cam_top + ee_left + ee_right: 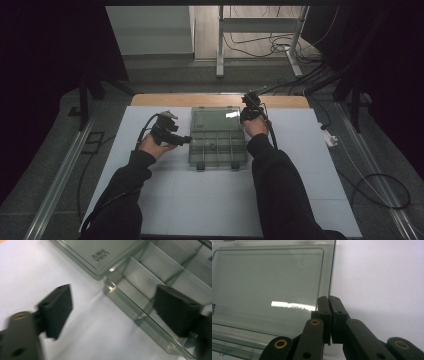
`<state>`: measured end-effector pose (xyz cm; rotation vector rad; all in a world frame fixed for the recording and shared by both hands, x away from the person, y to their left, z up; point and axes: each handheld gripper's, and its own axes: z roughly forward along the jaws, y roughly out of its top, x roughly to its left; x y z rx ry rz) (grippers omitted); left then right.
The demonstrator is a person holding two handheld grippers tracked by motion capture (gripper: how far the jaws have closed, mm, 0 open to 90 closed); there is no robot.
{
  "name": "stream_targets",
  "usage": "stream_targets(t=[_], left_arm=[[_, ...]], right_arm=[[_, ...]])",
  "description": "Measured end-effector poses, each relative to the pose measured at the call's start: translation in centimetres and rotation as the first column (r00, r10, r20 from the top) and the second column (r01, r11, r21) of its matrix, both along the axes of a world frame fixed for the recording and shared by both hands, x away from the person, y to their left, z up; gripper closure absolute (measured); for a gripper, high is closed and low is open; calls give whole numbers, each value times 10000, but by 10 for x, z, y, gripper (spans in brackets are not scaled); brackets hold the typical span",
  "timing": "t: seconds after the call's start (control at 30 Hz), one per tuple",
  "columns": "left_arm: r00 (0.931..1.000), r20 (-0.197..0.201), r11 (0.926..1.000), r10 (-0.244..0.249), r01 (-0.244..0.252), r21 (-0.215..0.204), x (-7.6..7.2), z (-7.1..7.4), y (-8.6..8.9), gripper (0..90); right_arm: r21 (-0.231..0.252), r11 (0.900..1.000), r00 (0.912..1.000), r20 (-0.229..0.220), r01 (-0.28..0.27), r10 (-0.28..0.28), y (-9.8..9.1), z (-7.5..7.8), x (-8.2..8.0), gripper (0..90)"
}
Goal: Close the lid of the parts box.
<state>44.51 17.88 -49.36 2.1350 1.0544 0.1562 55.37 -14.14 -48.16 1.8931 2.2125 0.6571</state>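
A clear plastic compartment box (217, 150) lies open on the white table top (300, 170), its lid (216, 120) folded flat behind it. My left gripper (187, 140) points right at the box's left wall. In the left gripper view its jaws stand wide, one pad (56, 310) outside the wall (130, 302) and the other over a compartment, the left gripper (112, 312) open and not pressing. My right gripper (248, 109) sits at the lid's right edge. In the right gripper view the right gripper (329, 300) is shut on the edge of the lid (269, 282).
The box's compartments (172, 267) look bare. A wooden strip (165, 100) runs along the table's far edge. Desk legs (220, 45) and cables (280, 45) lie on the floor beyond. A white plug strip (330, 137) sits off the table's right side.
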Motion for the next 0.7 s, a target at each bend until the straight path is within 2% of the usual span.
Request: stream_targets(t=[0.17,0.3,0.4,0.53,0.7], left_arm=[[9986,-303,9985,425,-435,-345,14,-3,5,511],[9973,-274,9973,679,-686,-253,24,-8,3,731],[9953,-246,9956,936,-935,50,32,-11,-1,877],[9924,-446,9934,1149,-1145,118,43,-18,-5,889],[9854,-580,9869,1602,-1588,292,54,-27,-11,889]], right_arm=[[134,9999,9995,300,-17,13,-2,2,-4,875],[286,9995,9984,553,-95,79,-5,4,-8,874],[382,9992,9968,793,-145,114,-6,5,-11,874],[438,9988,9948,1006,-209,165,-7,6,-13,874],[457,9986,9919,1257,-265,206,-8,7,-17,874]])
